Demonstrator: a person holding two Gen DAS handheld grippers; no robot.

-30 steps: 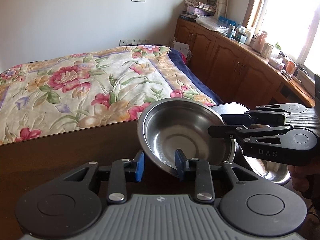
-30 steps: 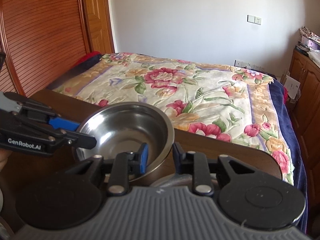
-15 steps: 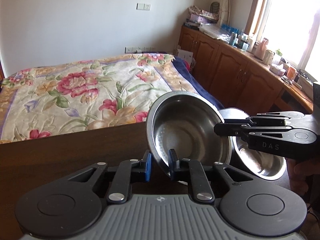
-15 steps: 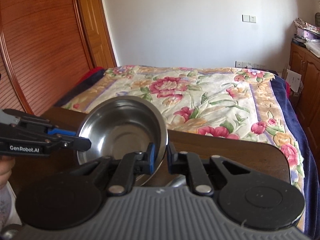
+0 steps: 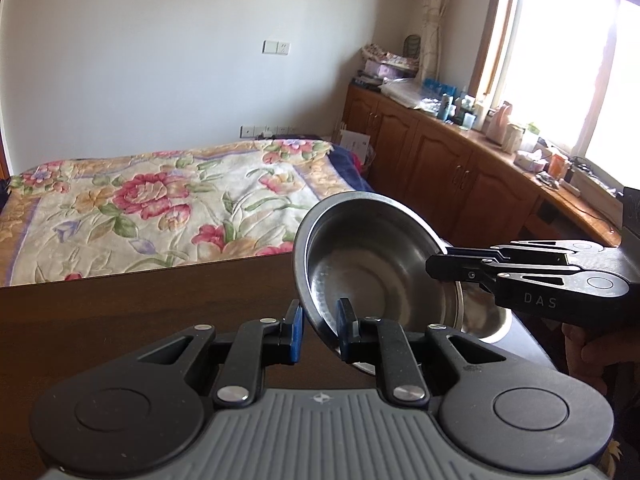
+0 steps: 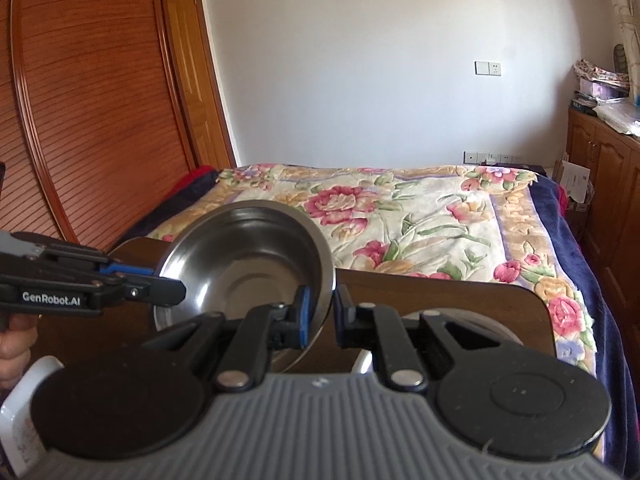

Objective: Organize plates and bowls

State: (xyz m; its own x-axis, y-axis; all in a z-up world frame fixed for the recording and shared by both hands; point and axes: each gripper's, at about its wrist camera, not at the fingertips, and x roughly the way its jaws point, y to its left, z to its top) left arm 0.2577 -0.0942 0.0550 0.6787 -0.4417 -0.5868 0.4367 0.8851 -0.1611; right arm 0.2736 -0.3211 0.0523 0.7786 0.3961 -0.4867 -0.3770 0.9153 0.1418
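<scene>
Both claws grip one steel bowl [image 5: 372,264] from opposite sides and hold it tilted above the dark wooden tabletop [image 5: 140,312]. The left claw [image 5: 318,330] is narrowed onto the near-left rim — one blue pad outside the wall, the other inside the bowl. The right claw [image 6: 320,314] is closed on the opposite rim in the same manner, with one pad inside and one outside. In the left wrist view the right claw enters from the right side and meets the bowl's far-right edge; a hand [image 5: 588,348] holds it from below.

A second steel bowl [image 5: 486,322] sits on the tabletop just beyond and below the raised one, partly hidden by it. In the right wrist view a white dish [image 6: 22,412] shows at the near-left corner, mostly hidden behind the claw body.

Beyond the tabletop lies a bed with a floral cover [image 6: 400,216]. Wooden cabinets [image 5: 448,172] run along the right wall under a window — small items crowd their top.
</scene>
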